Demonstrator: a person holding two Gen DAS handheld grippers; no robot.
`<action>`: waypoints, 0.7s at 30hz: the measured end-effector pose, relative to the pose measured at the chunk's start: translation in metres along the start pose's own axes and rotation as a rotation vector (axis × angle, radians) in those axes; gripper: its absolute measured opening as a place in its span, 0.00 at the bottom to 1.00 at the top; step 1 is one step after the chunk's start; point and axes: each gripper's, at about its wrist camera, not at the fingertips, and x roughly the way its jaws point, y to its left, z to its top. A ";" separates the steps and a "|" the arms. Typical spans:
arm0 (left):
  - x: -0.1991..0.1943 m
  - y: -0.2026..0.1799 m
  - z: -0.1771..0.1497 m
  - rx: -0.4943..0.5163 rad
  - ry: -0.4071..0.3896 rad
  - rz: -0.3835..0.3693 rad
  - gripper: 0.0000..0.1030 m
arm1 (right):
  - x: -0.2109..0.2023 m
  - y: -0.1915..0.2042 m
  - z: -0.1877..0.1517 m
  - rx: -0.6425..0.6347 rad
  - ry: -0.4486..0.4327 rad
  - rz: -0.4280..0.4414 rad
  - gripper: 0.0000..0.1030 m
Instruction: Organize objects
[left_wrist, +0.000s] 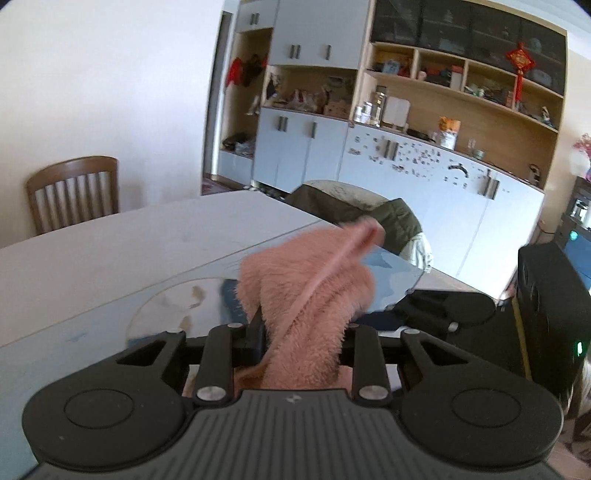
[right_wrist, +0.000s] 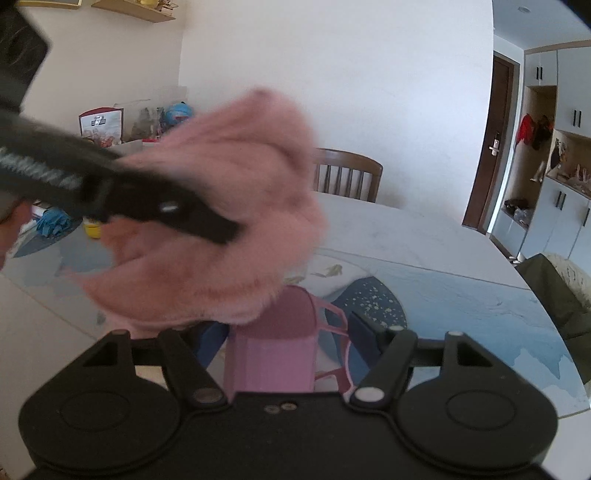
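Observation:
My left gripper (left_wrist: 295, 332) is shut on a fluffy pink cloth (left_wrist: 310, 288) and holds it above the table. In the right wrist view the same pink cloth (right_wrist: 229, 206) hangs blurred in the air from the left gripper (right_wrist: 218, 229), which reaches in from the left. My right gripper (right_wrist: 284, 332) holds a pink box-shaped container (right_wrist: 273, 354) with a pink handle (right_wrist: 338, 328) between its fingers, low over the table. The fingertips of both grippers are hidden by what they hold.
The white table (left_wrist: 110, 251) has a blue patterned mat (right_wrist: 461, 306). Blue gloves (right_wrist: 53, 221), a yellow item (right_wrist: 92, 227) and packages (right_wrist: 101, 125) sit at its far left. Wooden chairs (left_wrist: 74, 195) stand behind it. A dark-covered chair (left_wrist: 369, 210) and cabinets (left_wrist: 406, 166) stand at the right.

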 end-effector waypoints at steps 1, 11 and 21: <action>0.008 -0.004 0.003 0.018 0.011 -0.001 0.25 | 0.000 -0.001 0.000 -0.002 -0.001 0.003 0.69; 0.036 0.011 -0.013 -0.001 0.048 0.068 0.23 | -0.002 -0.005 -0.003 -0.004 -0.012 0.009 0.65; 0.020 0.040 -0.018 -0.039 0.028 0.199 0.21 | 0.005 -0.005 -0.006 0.022 0.037 0.022 0.42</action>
